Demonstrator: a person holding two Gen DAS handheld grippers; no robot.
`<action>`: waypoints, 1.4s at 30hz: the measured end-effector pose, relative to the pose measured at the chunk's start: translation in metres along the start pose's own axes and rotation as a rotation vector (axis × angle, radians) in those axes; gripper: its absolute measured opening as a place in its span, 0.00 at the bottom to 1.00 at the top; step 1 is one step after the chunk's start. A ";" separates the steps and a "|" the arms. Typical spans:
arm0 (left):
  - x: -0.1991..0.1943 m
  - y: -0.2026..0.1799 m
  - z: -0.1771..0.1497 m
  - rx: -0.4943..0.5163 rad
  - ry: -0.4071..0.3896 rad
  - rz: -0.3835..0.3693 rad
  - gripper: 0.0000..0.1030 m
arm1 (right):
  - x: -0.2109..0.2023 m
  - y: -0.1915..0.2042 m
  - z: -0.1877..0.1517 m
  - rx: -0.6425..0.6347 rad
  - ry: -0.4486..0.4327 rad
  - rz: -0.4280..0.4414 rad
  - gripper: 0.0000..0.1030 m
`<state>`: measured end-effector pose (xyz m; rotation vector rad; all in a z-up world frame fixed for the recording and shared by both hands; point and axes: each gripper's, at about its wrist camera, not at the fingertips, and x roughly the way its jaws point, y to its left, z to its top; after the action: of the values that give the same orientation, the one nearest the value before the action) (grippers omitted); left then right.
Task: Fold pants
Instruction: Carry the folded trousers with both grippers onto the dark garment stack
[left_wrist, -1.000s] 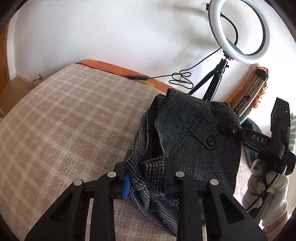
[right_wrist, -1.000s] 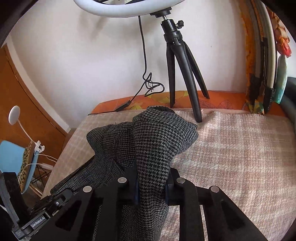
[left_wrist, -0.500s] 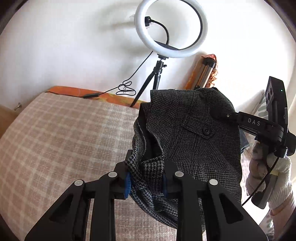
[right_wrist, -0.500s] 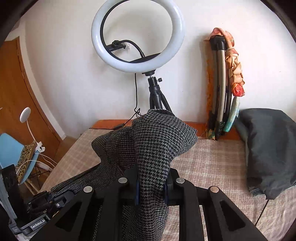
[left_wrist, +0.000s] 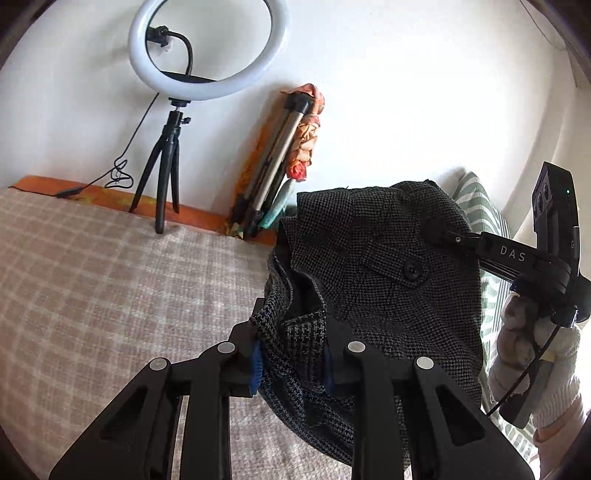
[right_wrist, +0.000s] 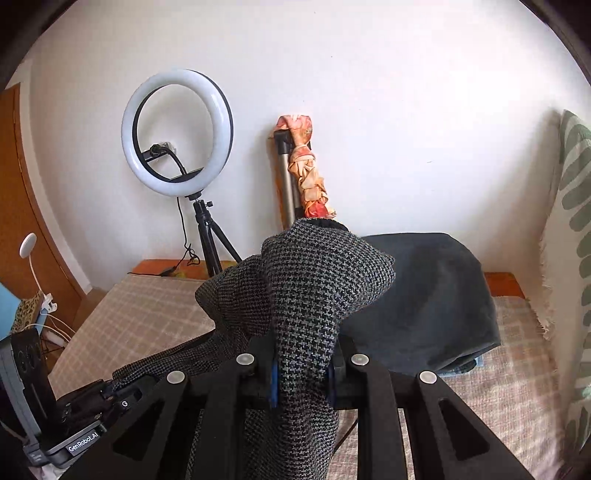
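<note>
The dark grey houndstooth pants (left_wrist: 384, 280) hang bunched between both grippers above the checked bed cover (left_wrist: 110, 288). A buttoned pocket flap faces the left wrist view. My left gripper (left_wrist: 291, 360) is shut on a fold of the waist edge. My right gripper (right_wrist: 301, 373) is shut on another bunch of the pants (right_wrist: 306, 295), which rises in a hump over its fingers. In the left wrist view the right gripper (left_wrist: 443, 230) shows at the pants' far right side, held by a gloved hand. The left gripper shows in the right wrist view (right_wrist: 110, 389).
A ring light on a tripod (left_wrist: 173, 155) stands at the far bed edge by the white wall. Folded tripods wrapped in orange cloth (left_wrist: 291, 155) lean on the wall. A dark folded garment (right_wrist: 436, 295) lies on the bed to the right. A striped pillow (right_wrist: 576, 258) stands at far right.
Both grippers have swung to the right with the pants and risen. The ring light has slid left in both views, and the dark garment and pillow have come into view.
</note>
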<state>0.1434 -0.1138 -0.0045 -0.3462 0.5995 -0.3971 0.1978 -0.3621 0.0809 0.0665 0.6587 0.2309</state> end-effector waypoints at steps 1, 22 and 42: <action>0.003 -0.010 -0.002 0.020 0.000 -0.002 0.22 | -0.004 -0.008 0.001 0.003 -0.001 -0.008 0.16; 0.096 -0.095 0.021 0.163 -0.006 -0.059 0.21 | -0.002 -0.115 0.052 0.018 -0.060 -0.077 0.16; 0.189 -0.096 0.053 0.198 -0.063 0.049 0.21 | 0.113 -0.159 0.117 -0.060 -0.066 0.004 0.16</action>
<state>0.2935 -0.2721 -0.0120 -0.1535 0.5014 -0.3938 0.3861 -0.4886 0.0846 0.0181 0.5856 0.2509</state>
